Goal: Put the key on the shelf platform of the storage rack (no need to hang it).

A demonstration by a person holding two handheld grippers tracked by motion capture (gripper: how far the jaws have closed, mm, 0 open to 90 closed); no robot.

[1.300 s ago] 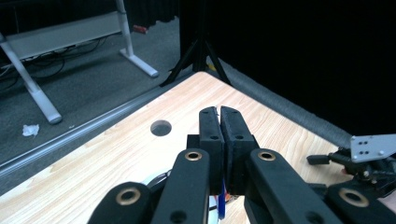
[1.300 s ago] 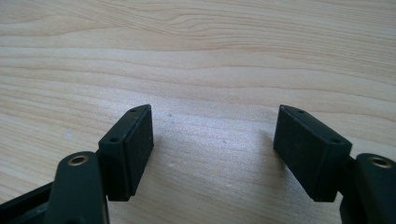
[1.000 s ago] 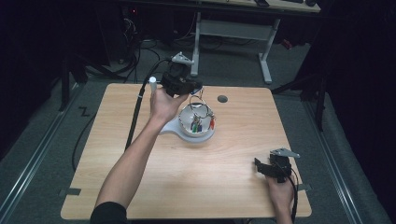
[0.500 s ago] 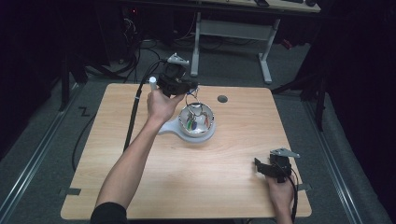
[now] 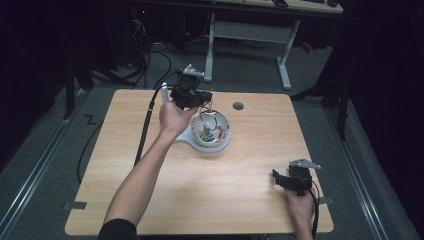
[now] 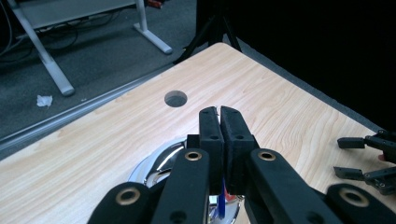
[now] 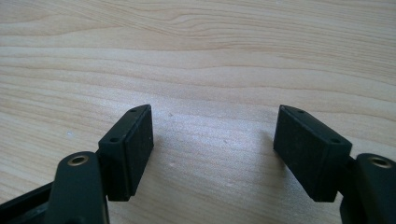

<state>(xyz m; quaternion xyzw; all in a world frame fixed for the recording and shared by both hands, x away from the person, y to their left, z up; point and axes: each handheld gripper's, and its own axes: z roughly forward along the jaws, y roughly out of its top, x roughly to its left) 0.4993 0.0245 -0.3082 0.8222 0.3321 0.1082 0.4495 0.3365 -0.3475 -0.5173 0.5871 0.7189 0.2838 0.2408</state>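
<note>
I have the left tool above the bowl at the tabletop's 12 o'clock, jaws clamped on a thin blue item, perhaps a wire. I judge I'm lifting it out; next it needs a clear set-down spot. The right tool rests apart at 4 o'clock. No readable writing.

My left gripper hangs over the far rim of the bowl, which sits mid-bench just before the hole. My right gripper rests at the bench's near right corner.
</note>
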